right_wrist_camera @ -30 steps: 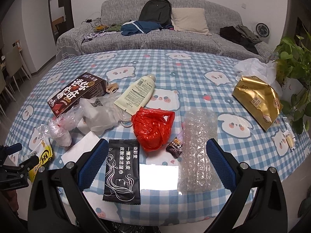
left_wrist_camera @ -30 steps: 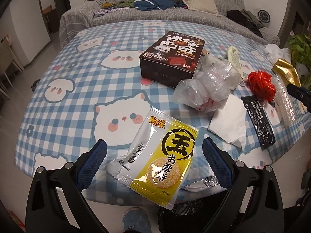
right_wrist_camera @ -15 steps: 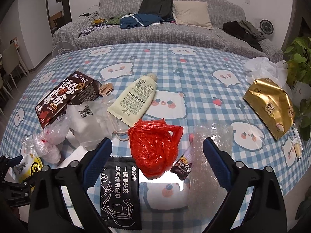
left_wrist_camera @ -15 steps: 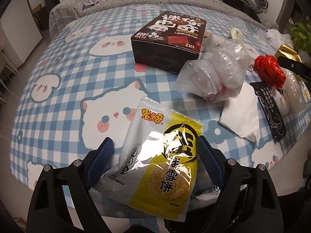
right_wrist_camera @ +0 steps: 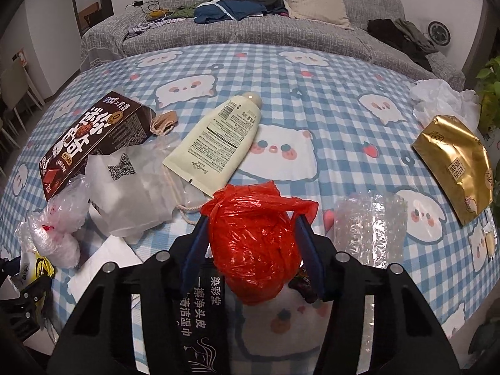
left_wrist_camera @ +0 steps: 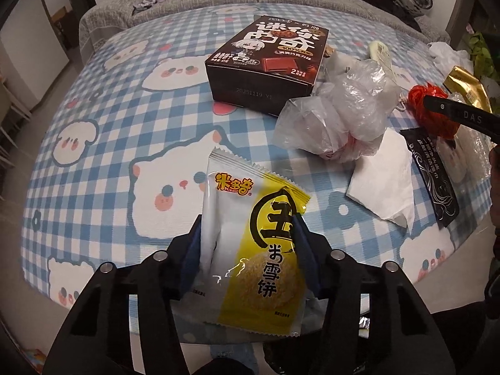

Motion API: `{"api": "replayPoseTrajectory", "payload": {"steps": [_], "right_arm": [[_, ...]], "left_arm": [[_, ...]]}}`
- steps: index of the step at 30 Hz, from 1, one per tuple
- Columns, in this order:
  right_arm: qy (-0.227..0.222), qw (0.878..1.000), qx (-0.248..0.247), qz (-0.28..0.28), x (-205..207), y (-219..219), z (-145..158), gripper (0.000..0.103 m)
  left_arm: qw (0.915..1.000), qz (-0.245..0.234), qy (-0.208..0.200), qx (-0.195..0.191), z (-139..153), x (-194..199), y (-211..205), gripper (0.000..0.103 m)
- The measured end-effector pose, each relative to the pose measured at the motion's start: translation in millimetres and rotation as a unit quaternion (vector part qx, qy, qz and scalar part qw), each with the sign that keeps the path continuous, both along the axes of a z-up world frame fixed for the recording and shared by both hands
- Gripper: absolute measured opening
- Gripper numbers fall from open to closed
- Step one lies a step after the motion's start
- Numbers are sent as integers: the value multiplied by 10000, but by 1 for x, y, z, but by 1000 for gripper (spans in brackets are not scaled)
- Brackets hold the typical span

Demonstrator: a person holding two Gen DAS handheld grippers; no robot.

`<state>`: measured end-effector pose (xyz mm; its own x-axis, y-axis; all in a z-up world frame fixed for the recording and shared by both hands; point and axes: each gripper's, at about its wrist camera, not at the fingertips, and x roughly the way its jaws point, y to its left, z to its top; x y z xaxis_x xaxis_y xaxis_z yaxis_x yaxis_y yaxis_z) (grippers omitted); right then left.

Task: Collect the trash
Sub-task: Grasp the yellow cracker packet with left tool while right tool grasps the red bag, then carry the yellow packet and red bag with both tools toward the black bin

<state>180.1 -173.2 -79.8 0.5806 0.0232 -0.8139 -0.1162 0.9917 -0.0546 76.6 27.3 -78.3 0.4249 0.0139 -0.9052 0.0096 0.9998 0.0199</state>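
Two pieces of trash are sitting between closing pads. At 6 o'clock in the left wrist view, the left tool [left_wrist_camera: 247, 243] is clamping a white and yellow snack packet [left_wrist_camera: 250, 243]; its jaws have just been closing and both blue pads are pressing on the packet's sides near the counter's [left_wrist_camera: 125, 125] front edge. At 6 o'clock in the right wrist view, the right tool [right_wrist_camera: 251, 250] is gripping a crumpled red bag [right_wrist_camera: 253, 240]; its jaws have likewise just been closing, and the pads are touching the bag on both sides. A black wipe sachet [right_wrist_camera: 200, 312] is lying under that tool, partly beneath the bag.

Moving outward, bubble wrap [right_wrist_camera: 368, 231] is lying just beside the bag at 3 o'clock, and a cream tube [right_wrist_camera: 218, 143] at 11 o'clock. Clear plastic bags [right_wrist_camera: 137, 193] are bunching at 9 o'clock, touching a dark cookie box [right_wrist_camera: 90, 137] further out. A white napkin [left_wrist_camera: 381, 181] is lying at 2 o'clock of the packet. A gold packet [right_wrist_camera: 456, 162] is resting well apart at 2 o'clock near the counter's rim. A grey sofa [right_wrist_camera: 312, 31] is standing behind at 12 o'clock.
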Motion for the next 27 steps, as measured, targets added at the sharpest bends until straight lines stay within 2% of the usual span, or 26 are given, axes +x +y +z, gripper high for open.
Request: {"api": "replayPoseTrajectory", "payload": {"steps": [5,8,13,27], "right_arm": [[6,10000,13,69,0,1,0,38],[-14,10000,52,73,-1,0,1,34],[-88,9998,146,88,-4,-1,5,31],[-303,9994,180,13,-22,-4,23,31]], "left_arm": [[9999,-25,-87,-70,1,1,-3,37],[9999,-17,-110,-117,1,2,-4,34],[9996,64,-150,-217,2,5,-1,29],[9985,317,-335,-280,11,12,2,28]]}}
